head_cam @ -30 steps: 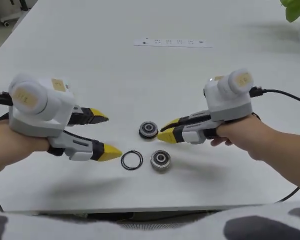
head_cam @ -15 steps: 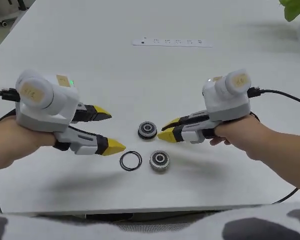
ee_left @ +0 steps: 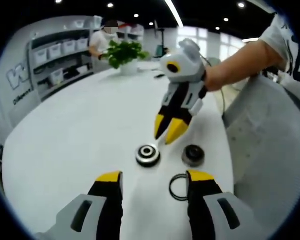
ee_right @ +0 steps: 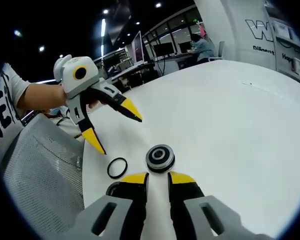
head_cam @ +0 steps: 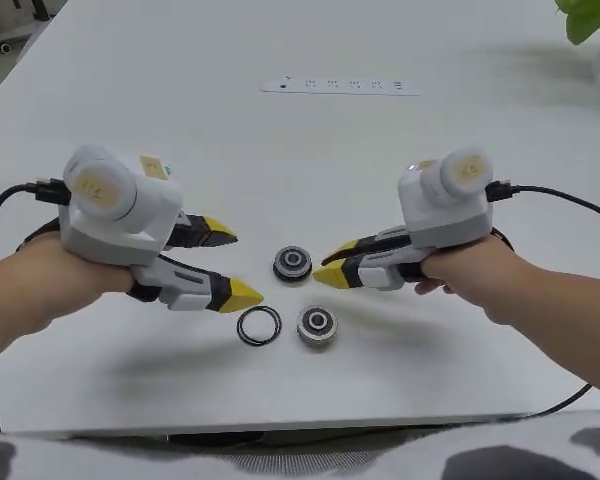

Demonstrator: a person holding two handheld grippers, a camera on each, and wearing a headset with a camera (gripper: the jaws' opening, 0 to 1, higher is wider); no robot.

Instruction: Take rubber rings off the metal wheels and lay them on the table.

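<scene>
Two metal wheels lie near the front of the white table point(head_cam: 280, 150): a far wheel point(head_cam: 292, 264) point(ee_left: 148, 155) point(ee_right: 160, 157) and a near wheel point(head_cam: 317, 326) point(ee_left: 193, 155). One loose black rubber ring point(head_cam: 259, 325) point(ee_left: 179, 186) point(ee_right: 117, 167) lies flat just left of the near wheel. My left gripper point(head_cam: 232, 264) hovers left of them, open wide, holding nothing. Just right of the far wheel, my right gripper point(head_cam: 323, 271) points at it with only a narrow gap between its jaws, also holding nothing.
A white power strip point(head_cam: 340, 86) lies far back on the table. A green plant point(head_cam: 588, 18) point(ee_left: 122, 52) stands at the back right corner. The table's front edge point(head_cam: 300, 418) runs just below the wheels. Cables trail from both grippers.
My left gripper has moved right, closer to the ring and wheels. The right gripper has barely shifted. Wheels and loose ring lie where they were.
</scene>
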